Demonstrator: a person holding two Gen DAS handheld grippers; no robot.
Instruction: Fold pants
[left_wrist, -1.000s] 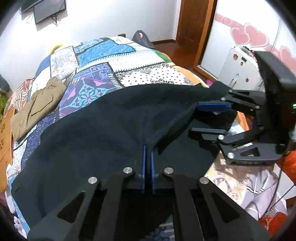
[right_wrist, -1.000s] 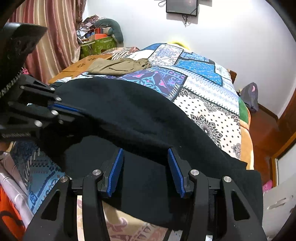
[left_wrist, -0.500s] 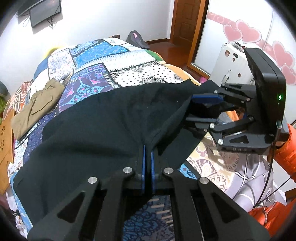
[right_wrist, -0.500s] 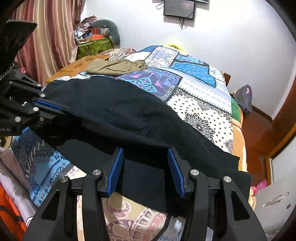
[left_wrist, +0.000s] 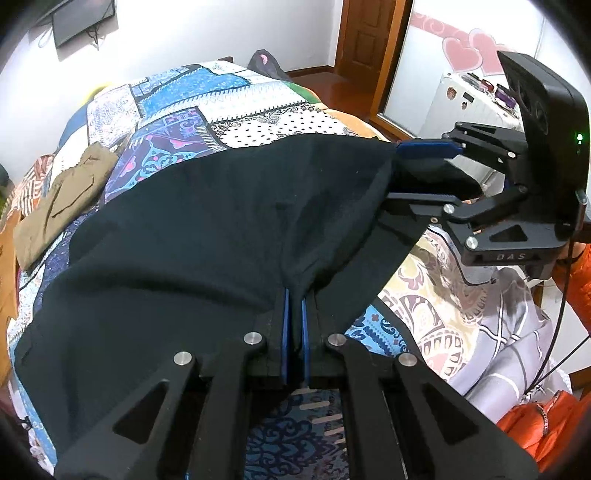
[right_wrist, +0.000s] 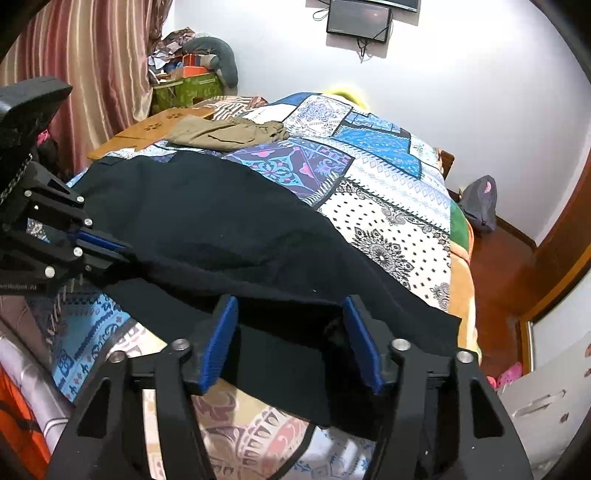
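the black pants (left_wrist: 207, 229) lie spread across the near half of the bed, over the patchwork quilt (left_wrist: 221, 96), with the near edge folded over on itself. the left claw (left_wrist: 293, 295), at 6 o'clock in its own view, is clamped together on a pinched ridge of the black cloth, blue pads (left_wrist: 285, 325) pressed tight on it. the right claw (right_wrist: 290, 332) stands at 3 o'clock from there; its jaws are opening, the blue pads (right_wrist: 221, 339) standing clear with the pants' folded edge lying between them, not pressed. a crumpled pair of khaki pants (right_wrist: 225, 133) rests on the far side of the bed, at 11 o'clock in the right view, well apart from the black pair. an orange sleeve (left_wrist: 546, 421) shows at 4 o'clock in the left view.
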